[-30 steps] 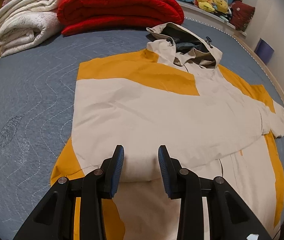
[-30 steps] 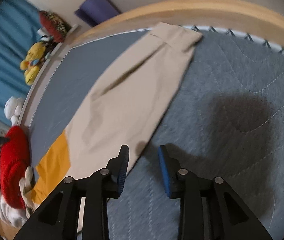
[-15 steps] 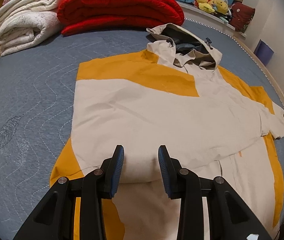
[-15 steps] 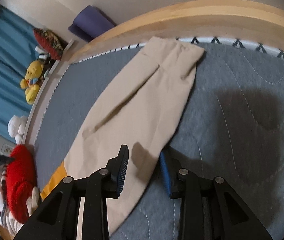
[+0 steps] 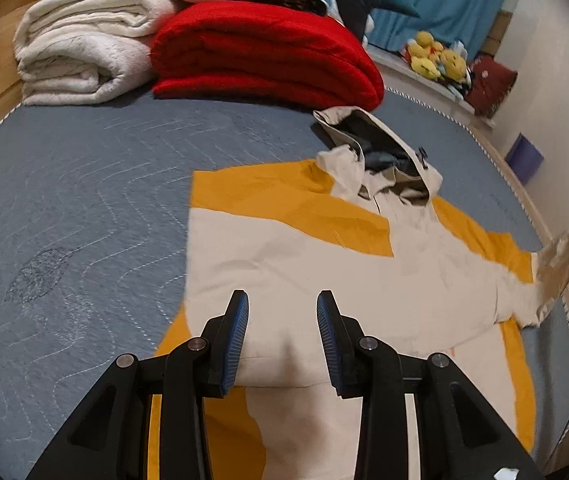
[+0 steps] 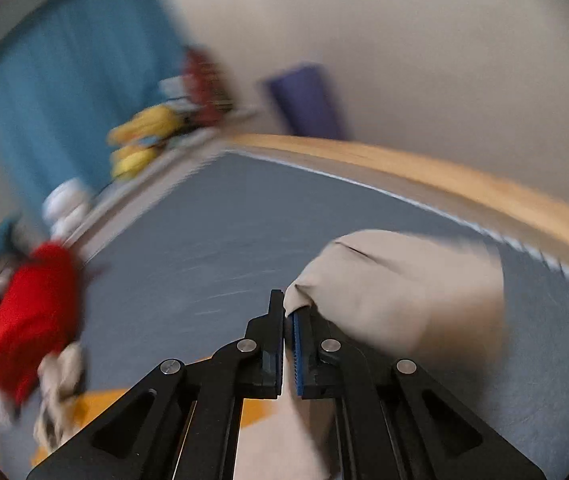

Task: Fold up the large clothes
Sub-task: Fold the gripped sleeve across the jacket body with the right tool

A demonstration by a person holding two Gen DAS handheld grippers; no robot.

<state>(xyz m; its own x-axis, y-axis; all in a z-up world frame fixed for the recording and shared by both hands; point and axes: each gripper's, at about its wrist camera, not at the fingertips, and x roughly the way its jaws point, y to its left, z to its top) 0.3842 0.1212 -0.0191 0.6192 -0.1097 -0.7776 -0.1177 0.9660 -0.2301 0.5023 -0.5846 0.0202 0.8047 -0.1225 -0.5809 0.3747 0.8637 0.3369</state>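
A large cream and orange hooded jacket [image 5: 304,256] lies spread flat on the grey bed [image 5: 84,184], hood toward the red blanket. My left gripper [image 5: 282,332] is open and hovers over a sleeve folded across the jacket's lower body, holding nothing. My right gripper [image 6: 287,314] is shut on the cream sleeve [image 6: 396,292] and holds its cuff end lifted off the bed. In the left wrist view that lifted cuff [image 5: 560,260] shows at the far right edge. The right wrist view is blurred by motion.
A folded red blanket [image 5: 264,52] and folded white blankets [image 5: 80,56] lie at the head of the bed. Plush toys [image 5: 436,56] sit on a ledge by the blue curtain. A wooden bed frame [image 6: 464,180] borders the mattress.
My right gripper has closed on the sleeve's cuff end and lifted it off the bed, swinging its view upward. The left gripper has stayed open over the jacket.
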